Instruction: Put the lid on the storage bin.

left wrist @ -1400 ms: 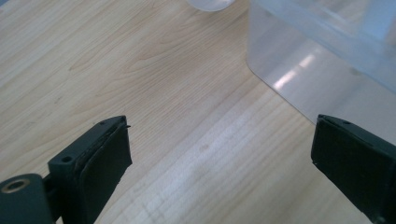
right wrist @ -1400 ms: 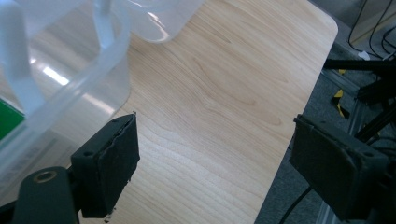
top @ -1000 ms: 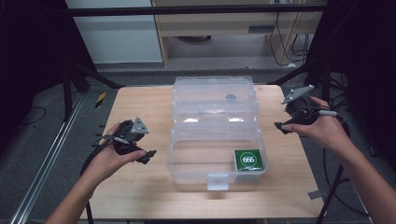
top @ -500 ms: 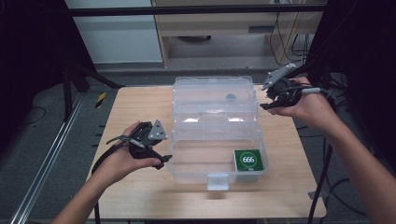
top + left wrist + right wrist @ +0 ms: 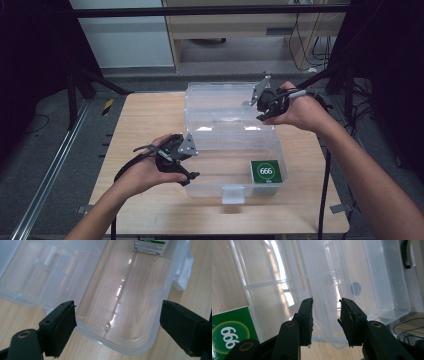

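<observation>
Clear, thin plastic is making up the whole of the storage box, which is lying open near the middle of the wooden table, its base toward the near edge and its lid folded back toward the far edge. The walls are glossy and are catching streaks of light, the corners are rounded, and a moulded latch tab is sticking out at the near side. A green card marked 666 is lying in the base's near right corner. The left gripper is hovering at the base's left wall with its jaws spread very wide and holding nothing; in the left gripper view the rounded corner of the box is sitting between them. The right gripper is hanging over the right end of the lid, its jaws parted a moderate gap and empty, with the lid's ribbed wall showing between them. In my judgement the smooth plastic could be slipping out of a pinch, and the light box could be skating across the table if pushed from one side alone; a hard squeeze might be flexing the thin wall.
</observation>
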`<state>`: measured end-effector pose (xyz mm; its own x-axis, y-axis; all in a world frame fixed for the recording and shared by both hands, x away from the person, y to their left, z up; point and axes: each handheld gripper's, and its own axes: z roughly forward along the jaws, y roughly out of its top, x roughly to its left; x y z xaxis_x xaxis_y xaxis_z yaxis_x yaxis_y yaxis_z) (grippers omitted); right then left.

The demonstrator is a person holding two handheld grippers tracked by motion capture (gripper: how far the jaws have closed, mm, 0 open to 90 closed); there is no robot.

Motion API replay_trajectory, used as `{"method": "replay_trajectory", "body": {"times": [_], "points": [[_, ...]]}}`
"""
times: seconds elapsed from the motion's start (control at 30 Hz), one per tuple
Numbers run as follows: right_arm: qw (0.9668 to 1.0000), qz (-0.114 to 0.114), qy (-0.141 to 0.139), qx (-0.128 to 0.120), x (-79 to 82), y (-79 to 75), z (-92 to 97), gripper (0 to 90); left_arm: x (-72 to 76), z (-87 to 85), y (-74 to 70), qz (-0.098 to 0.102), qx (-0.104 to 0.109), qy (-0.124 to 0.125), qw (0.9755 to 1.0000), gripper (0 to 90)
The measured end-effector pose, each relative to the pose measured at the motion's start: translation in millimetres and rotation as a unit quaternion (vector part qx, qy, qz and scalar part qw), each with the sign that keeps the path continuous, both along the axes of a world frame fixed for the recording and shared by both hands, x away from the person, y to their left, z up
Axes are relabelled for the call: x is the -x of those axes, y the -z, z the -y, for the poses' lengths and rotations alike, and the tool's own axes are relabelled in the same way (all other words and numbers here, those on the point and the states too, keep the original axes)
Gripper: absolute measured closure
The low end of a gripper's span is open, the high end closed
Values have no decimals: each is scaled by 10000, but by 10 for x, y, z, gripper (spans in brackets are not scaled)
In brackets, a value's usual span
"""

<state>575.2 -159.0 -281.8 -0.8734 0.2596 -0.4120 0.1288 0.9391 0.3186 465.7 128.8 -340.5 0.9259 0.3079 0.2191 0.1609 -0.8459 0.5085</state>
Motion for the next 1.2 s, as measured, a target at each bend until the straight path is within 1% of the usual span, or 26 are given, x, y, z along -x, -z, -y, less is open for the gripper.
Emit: {"method": "replay_trajectory", "body": {"times": [0.07,0.1,0.13,0.17,0.3,0.33,0.4,0.43,0.47,0.5,0.53,0.6,0.7,0.77,0.9,1.0,1.07,1.1,1.13,1.2], "points": [[9998,-84,-56,161,-33,54,-41,623,-7,37,32,-21,-40,53,10000,131],[9997,-107,-60,191,-43,73,-53,624,-7,37,32,-21,-40,53,10000,131],[9996,-136,-117,240,-61,95,-68,633,-10,70,59,-58,-112,109,9999,131],[9995,-162,-131,255,-67,103,-77,647,-4,88,77,-95,-108,115,9998,131],[9989,-246,-215,349,-87,137,-108,694,8,120,107,-112,-151,189,9996,127],[9986,-268,-240,390,-91,143,-111,708,14,132,128,-150,-179,217,9995,124],[9982,-266,-265,470,-103,155,-111,723,17,138,149,-168,-245,226,9993,119],[9982,-266,-265,470,-103,155,-111,723,17,138,149,-168,-245,226,9993,118],[9977,-284,-328,518,-115,168,-110,752,21,136,170,-189,-293,236,9991,118],[9977,-252,-353,526,-118,173,-110,768,21,136,170,-189,-293,236,9991,118],[9974,-250,-363,569,-121,168,-113,786,27,131,183,-231,-317,248,9989,120],[9972,-240,-397,579,-129,159,-115,806,36,122,195,-257,-319,276,9988,125],[9970,-244,-430,600,-130,161,-115,813,57,111,227,-318,-327,336,9984,127],[9970,-243,-451,579,-135,163,-112,813,72,110,256,-344,-358,331,9982,121],[9972,-233,-421,568,-132,166,-107,813,89,104,295,-380,-389,366,9978,117],[9972,-244,-416,573,-133,164,-107,811,103,118,342,-482,-391,457,9970,151],[9972,-242,-407,571,-133,167,-110,809,115,140,372,-548,-410,531,9962,203],[9973,-233,-405,570,-133,169,-112,808,115,140,372,-548,-410,531,9962,236],[9972,-224,-413,581,-133,170,-114,807,123,168,409,-595,-487,621,9951,256],[9973,-224,-399,580,-130,173,-117,807,129,200,457,-640,-547,675,9942,308]]}}
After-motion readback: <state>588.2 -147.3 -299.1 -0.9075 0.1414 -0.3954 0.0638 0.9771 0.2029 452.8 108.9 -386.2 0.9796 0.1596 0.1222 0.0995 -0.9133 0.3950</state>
